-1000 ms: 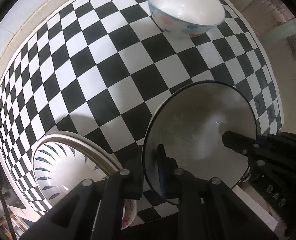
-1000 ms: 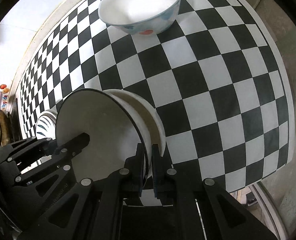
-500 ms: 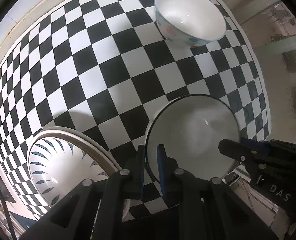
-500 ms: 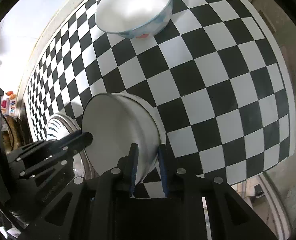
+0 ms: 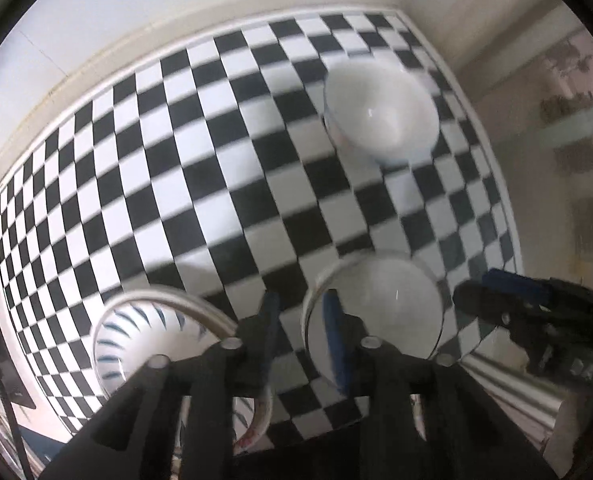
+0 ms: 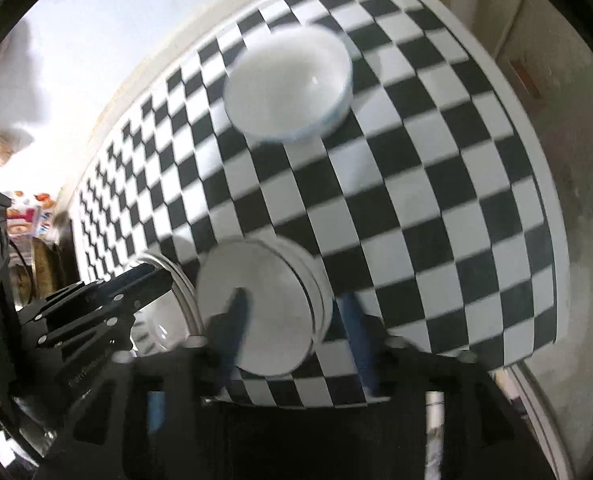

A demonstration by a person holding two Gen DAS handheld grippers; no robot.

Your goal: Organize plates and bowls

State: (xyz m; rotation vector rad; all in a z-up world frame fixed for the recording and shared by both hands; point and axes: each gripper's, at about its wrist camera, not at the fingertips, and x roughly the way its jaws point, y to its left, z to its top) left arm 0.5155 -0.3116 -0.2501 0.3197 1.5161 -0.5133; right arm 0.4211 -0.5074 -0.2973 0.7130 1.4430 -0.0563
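step: we're letting go of the stacked plates (image 6: 256, 308) and backing both grippers off, so we'd call the plate half of the job about done

left gripper (image 5: 302, 320): jaws have just been opening. The fingers (image 5: 334, 336) straddle the near rim of the stack with one inside it and one outside, but the pads don't look pressed on it. Released, as far as we can tell through the blur

right gripper (image 6: 296, 320): jaws have just been opening too, and they stand much wider. The plates sit in the gap between its fingers (image 6: 358, 336) without being pinched

where the plates are: flat on the checkered desk (image 6: 436, 200), right under both sets of fingers. At least two of them sit nested, with the lower rims peeking out on the right-hand finger's side

patterned bowl (image 5: 148, 340): just outside the left gripper's outer finger, really close

white bowl (image 5: 380, 112): well ahead of both grippers' fingertips, standing alone on the desk, apart from the stack

doing it well: we reckon pull straight up until both fingers clear the rim, and don't swing sideways early or a pad catches the edge and drags the stack

watch out: the stack sits near the desk's front edge, so a nudge that way could be ugly

next: probably the white bowl, likely headed to the patterned one
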